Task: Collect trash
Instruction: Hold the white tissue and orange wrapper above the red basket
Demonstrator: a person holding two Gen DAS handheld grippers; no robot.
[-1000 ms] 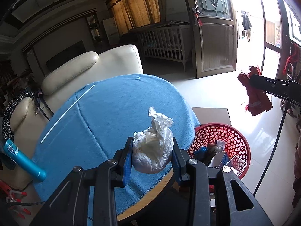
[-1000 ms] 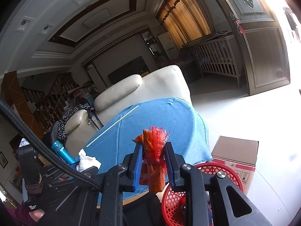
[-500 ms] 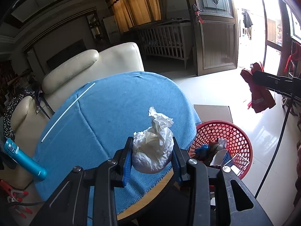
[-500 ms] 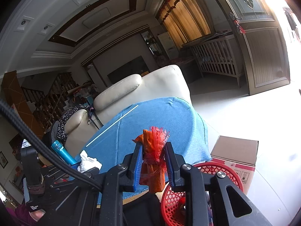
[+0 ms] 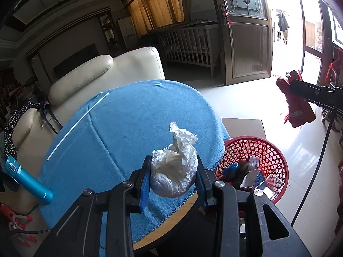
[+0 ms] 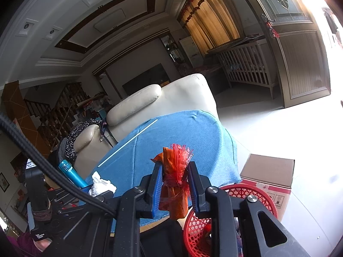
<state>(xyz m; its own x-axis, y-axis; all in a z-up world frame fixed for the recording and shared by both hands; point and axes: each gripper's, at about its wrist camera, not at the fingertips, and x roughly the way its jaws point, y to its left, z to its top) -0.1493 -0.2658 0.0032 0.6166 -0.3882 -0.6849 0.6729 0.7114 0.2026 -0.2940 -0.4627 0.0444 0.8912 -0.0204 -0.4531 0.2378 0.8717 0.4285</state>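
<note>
A teal bottle lies at the left edge of the bench. It has a small label, but the writing is too small to read. Its long side runs from upper left to lower right. A thin white stick lies on the blue cloth and slants up to the right.

The left hand-held gripper is closed on a white paper ball. Both blue pads press its sides. The ball sits over the near edge of the bench, and its twisted tip points up.

To the right, on the floor, stands a red basket with some trash in it. A brown box sits behind it. The box has small print on its side that cannot be read.

The right hand-held gripper is closed on a red wrapper. The wrapper stands upright, with its frilly end on top. It hangs above the near bench edge, just left of the red basket.

A cream sofa stands behind the bench.
</note>
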